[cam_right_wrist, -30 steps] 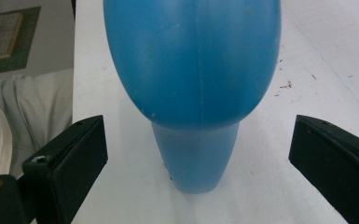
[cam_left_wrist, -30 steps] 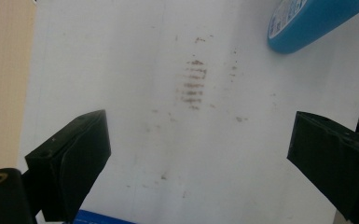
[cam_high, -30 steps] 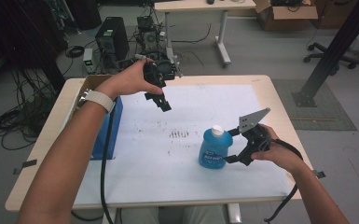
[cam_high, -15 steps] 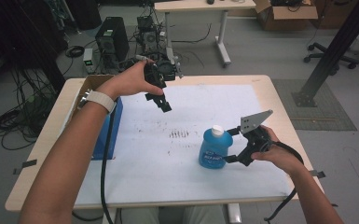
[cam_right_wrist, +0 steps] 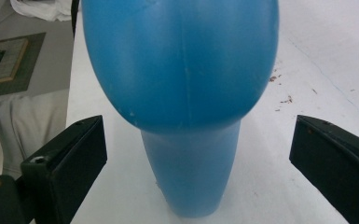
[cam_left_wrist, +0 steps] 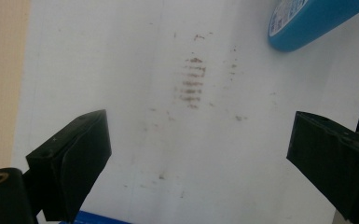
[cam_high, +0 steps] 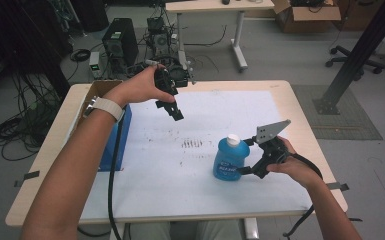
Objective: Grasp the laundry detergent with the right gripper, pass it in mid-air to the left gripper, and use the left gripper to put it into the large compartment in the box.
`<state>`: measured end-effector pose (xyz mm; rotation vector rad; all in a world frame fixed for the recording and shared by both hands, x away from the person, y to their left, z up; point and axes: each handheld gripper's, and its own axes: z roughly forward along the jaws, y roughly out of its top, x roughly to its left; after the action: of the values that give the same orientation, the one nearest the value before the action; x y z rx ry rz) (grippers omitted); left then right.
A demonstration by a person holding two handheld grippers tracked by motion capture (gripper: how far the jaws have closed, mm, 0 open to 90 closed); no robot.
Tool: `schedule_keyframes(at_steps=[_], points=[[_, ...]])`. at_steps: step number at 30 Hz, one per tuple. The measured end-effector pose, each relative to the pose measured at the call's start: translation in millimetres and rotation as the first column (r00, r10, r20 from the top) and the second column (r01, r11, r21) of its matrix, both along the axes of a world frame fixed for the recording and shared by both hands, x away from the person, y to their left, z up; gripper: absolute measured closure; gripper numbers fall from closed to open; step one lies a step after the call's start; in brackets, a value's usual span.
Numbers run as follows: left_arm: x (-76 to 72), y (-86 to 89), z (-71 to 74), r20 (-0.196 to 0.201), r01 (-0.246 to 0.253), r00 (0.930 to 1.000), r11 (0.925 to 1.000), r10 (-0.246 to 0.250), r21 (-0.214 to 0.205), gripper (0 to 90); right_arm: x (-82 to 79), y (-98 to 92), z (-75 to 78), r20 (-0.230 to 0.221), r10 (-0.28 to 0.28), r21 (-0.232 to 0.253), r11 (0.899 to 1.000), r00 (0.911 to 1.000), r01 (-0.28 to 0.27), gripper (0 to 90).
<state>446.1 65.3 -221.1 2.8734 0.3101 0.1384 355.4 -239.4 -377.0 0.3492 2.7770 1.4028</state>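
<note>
Your right tool (cam_high: 250,162) sits spread around the blue bottle (cam_high: 228,161) standing upright on the bench (cam_high: 300,115), nothing pinched yet, so the grab remains, while your left tool (cam_high: 170,107) hovers spread wide, empty.

Wooden table (cam_high: 300,107) under stained white sheet (cam_high: 180,175), blue bottle (cam_high: 228,162) upright.

The bottle (cam_high: 230,161) stands on the table (cam_high: 300,107) right of the stains (cam_high: 194,144) — box (cam_high: 114,145) far left.

Blue white-capped bottle (cam_high: 230,162) upright on white sheet (cam_high: 170,185)
</note>
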Motion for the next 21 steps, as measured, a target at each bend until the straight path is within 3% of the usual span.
schedule_keyframes(at_steps=[21], points=[[1.0,0.3,-1.7,-0.005,-0.01,0.9999,1.0,0.01,0.002,6.9,-1.0,8.9,-11.7,0.006,-0.001,0.033,0.999,1.0,0.0,2.7]])
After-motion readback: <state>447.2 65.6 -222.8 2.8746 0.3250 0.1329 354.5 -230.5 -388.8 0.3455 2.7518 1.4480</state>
